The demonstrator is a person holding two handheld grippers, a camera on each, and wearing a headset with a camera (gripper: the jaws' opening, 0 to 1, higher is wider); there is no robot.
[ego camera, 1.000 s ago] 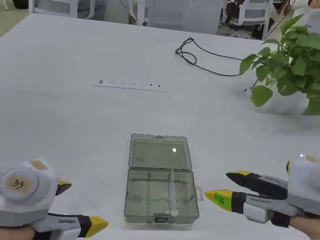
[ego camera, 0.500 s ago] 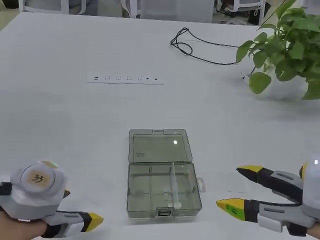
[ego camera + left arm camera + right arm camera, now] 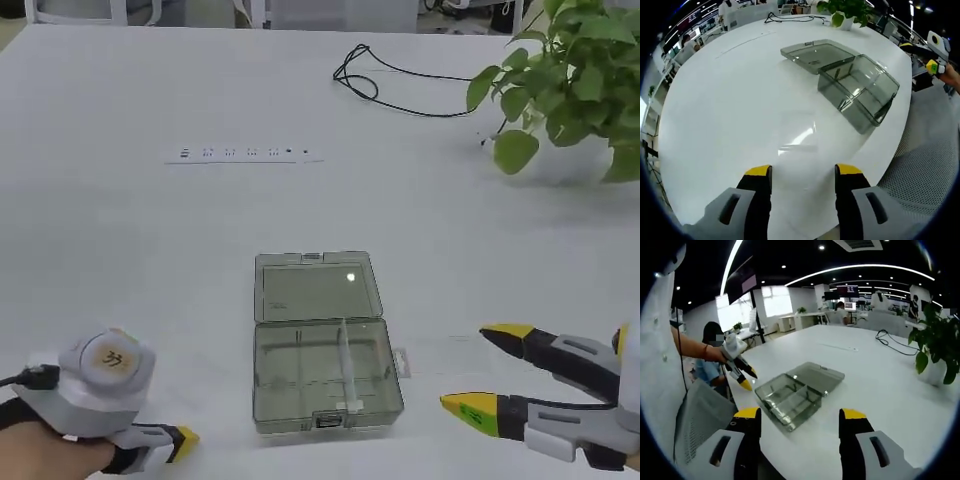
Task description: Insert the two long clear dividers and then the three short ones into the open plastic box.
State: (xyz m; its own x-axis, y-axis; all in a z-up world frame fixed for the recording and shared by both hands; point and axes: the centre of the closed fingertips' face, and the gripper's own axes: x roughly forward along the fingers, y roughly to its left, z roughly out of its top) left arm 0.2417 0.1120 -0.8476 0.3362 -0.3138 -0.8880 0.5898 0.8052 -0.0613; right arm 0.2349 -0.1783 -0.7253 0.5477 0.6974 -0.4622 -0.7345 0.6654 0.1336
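Holds the left gripper low at the left, wrapped in the left hand, jaws parted, yellow tips pointing right. Holds the right gripper low at the right, jaws well apart, one tip farther forward than the other, both pointing left. Carries nothing in either. Reaches out with a bare left forearm, as seen in the right gripper view.

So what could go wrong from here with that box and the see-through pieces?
1. The box sits close to the near edge of the table, so a nudge from a gripper could slide it off.
2. What looks like a clear divider lies flat in front of the open left gripper. It barely shows against the white top, so the gripper may miss it or let it slip.
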